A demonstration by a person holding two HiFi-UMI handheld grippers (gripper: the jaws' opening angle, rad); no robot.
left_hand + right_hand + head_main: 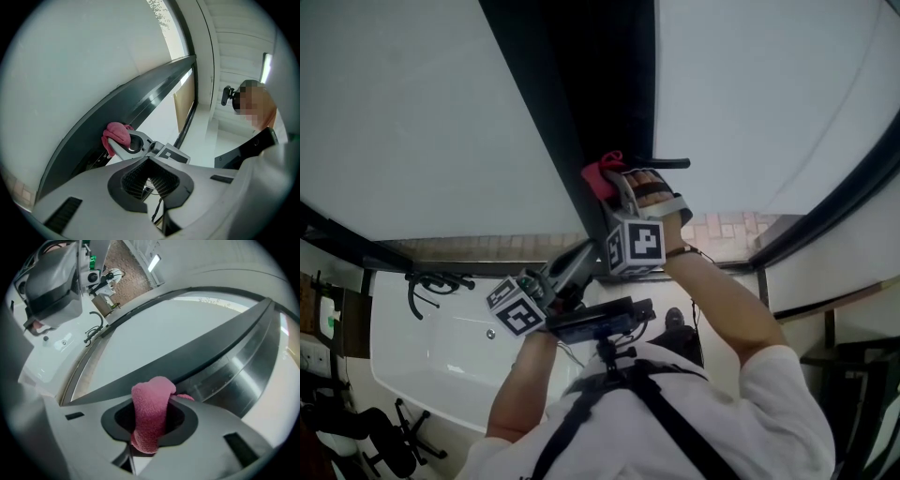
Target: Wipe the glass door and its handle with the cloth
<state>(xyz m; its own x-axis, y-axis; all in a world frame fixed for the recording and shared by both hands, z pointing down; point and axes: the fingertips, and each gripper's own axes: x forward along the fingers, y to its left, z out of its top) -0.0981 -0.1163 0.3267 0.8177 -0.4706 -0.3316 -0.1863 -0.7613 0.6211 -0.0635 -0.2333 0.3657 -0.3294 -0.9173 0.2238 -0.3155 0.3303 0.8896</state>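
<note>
Two frosted glass panels meet at a dark door frame. My right gripper is shut on a pink cloth and holds it against the frame's edge. In the right gripper view the cloth bulges out between the jaws, in front of the dark frame and a brushed metal band. My left gripper hangs lower and left of the right one, shut with nothing in it. The left gripper view looks past its own jaws to the cloth.
Below left is a white table with black cables on it, and a chair base beside it. A brick floor shows under the door. Dark frame bars run along the right panel.
</note>
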